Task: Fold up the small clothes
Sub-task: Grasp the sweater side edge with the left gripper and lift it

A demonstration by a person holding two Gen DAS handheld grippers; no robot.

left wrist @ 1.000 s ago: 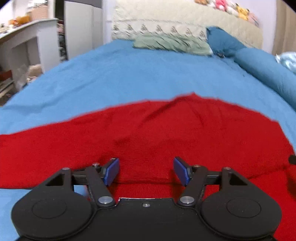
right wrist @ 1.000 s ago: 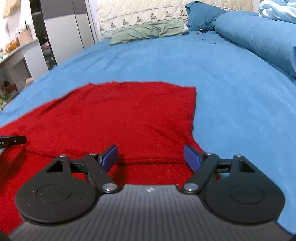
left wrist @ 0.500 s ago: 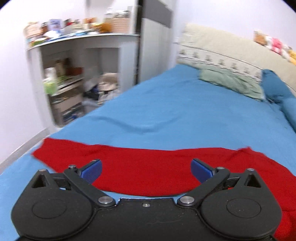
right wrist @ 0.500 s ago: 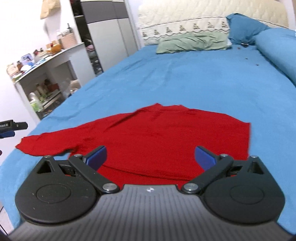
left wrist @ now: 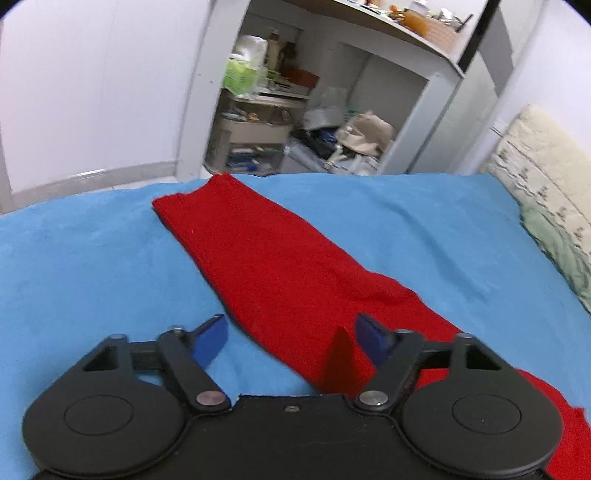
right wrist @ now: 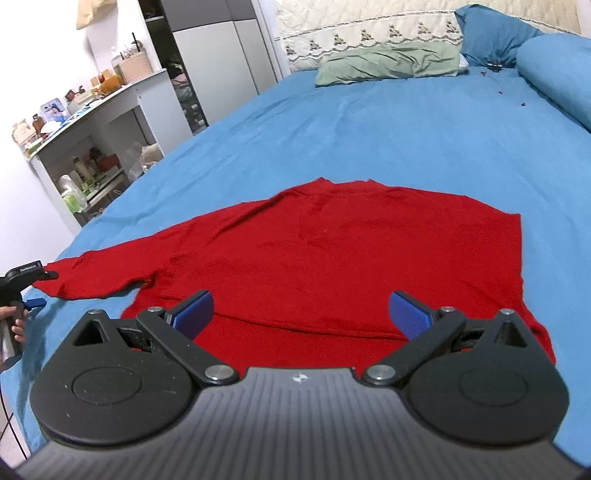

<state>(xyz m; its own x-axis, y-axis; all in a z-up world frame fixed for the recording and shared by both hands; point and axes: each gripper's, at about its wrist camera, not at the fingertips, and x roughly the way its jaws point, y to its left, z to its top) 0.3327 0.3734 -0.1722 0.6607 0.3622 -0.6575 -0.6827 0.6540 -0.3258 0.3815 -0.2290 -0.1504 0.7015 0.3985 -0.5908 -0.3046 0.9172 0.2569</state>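
Observation:
A red knit sweater (right wrist: 332, 254) lies flat on the blue bed (right wrist: 406, 122), with its lower part folded up over the body. One long sleeve (left wrist: 258, 254) stretches out toward the bed's left edge. My left gripper (left wrist: 291, 338) is open and empty, just above the near part of that sleeve. It also shows at the left edge of the right wrist view (right wrist: 31, 280), by the sleeve's cuff. My right gripper (right wrist: 301, 310) is open and empty, above the sweater's folded near edge.
A white shelf unit (left wrist: 295, 122) full of clutter stands beside the bed's left edge. A green pillow (right wrist: 388, 61), blue pillows (right wrist: 495, 33) and a cream headboard (right wrist: 369, 29) are at the far end. A rolled blue duvet (right wrist: 557, 70) lies along the right side.
My left gripper has swung left from the sweater's body to the outstretched sleeve. My right gripper has pulled back and turned left, and both grippers have opened wider.

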